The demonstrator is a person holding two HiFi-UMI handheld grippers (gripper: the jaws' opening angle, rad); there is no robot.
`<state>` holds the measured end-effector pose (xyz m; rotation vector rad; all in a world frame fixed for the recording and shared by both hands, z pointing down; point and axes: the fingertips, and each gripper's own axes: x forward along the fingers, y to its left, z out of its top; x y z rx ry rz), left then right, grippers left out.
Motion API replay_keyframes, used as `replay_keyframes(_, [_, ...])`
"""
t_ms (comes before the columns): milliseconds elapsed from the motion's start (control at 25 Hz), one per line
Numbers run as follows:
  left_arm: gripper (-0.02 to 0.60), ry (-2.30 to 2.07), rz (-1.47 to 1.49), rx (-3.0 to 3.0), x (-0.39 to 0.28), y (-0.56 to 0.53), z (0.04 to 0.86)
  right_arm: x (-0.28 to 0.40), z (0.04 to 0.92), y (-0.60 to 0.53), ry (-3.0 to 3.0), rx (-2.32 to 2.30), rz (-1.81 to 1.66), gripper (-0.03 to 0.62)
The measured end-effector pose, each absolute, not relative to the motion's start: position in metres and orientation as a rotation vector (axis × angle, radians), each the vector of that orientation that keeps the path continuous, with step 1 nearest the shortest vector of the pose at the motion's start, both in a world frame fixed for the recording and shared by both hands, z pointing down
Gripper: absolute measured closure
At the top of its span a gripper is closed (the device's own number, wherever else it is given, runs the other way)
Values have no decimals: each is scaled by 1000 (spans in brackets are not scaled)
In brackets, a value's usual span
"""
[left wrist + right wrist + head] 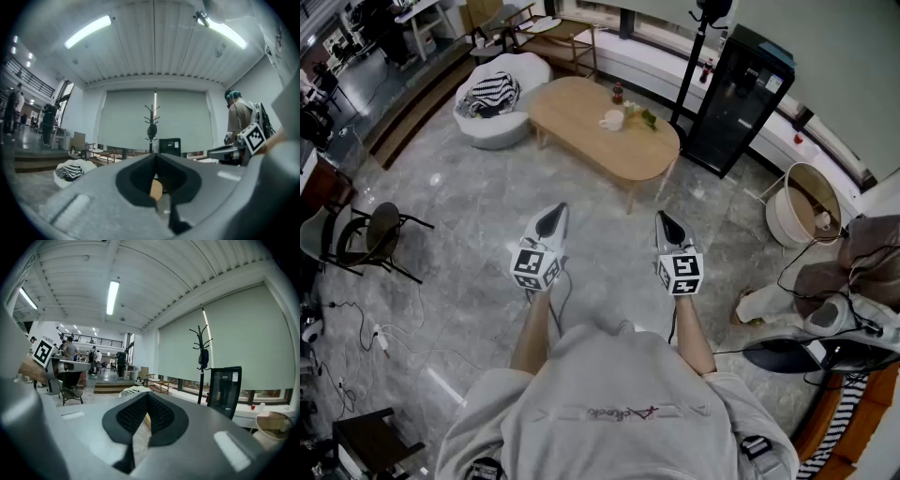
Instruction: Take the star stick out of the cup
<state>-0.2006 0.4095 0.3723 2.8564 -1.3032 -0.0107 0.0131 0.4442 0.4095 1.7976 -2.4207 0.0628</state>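
left gripper (553, 214), right gripper (665, 220) (both closed), one table (577, 108), one cup (611, 120)

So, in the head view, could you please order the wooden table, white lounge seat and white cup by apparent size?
1. wooden table
2. white lounge seat
3. white cup, by far smallest
All sit similarly far away.

The grey, black-padded right claw (146, 397) is held closed, nothing being gripped between its jaws; a tall black coat stand (202, 363) is seen beyond it.
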Motion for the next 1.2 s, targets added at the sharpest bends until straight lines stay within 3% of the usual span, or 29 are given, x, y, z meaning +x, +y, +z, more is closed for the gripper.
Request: replay_keyframes(1200, [581,-1288,-8,2851,-182,428,370,9,403,458,-2499,1744,40,589])
